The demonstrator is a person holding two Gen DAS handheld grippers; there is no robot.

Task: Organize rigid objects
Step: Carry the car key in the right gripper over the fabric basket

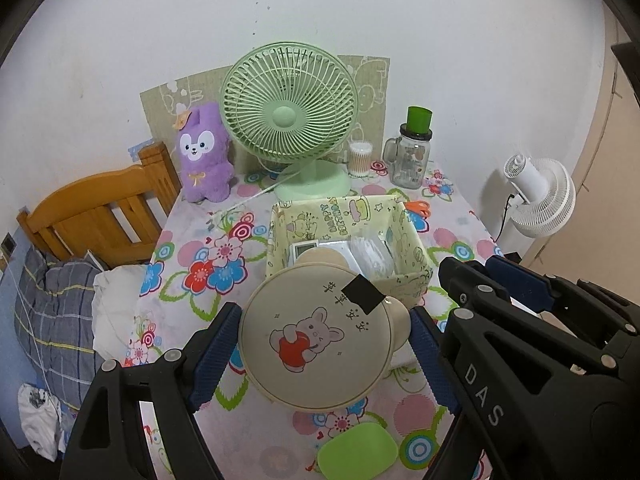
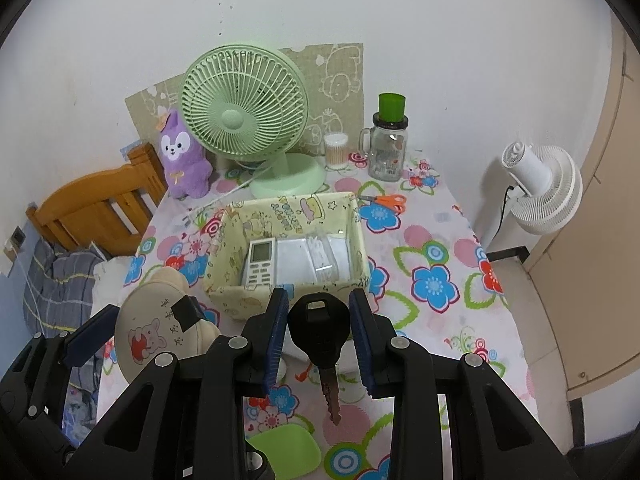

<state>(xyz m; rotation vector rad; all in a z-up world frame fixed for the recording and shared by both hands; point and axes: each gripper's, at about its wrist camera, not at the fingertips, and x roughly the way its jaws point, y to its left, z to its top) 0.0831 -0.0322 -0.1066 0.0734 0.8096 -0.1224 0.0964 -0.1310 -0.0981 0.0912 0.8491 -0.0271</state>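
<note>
Both grippers are matte black plastic frames with triangular cut-outs and round silver screw heads at the joints. The left gripper (image 1: 316, 344) and right gripper (image 2: 319, 332) carry ribbed blue finger pads (image 2: 276, 336). White "DAS" lettering (image 1: 484, 394) marks one arm.

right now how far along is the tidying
Partway. The remote and some clear packets already lie in the box. In hand: the left gripper grips the beige mirror, the right gripper a black key. Left on the table: scissors and a green case.
</note>
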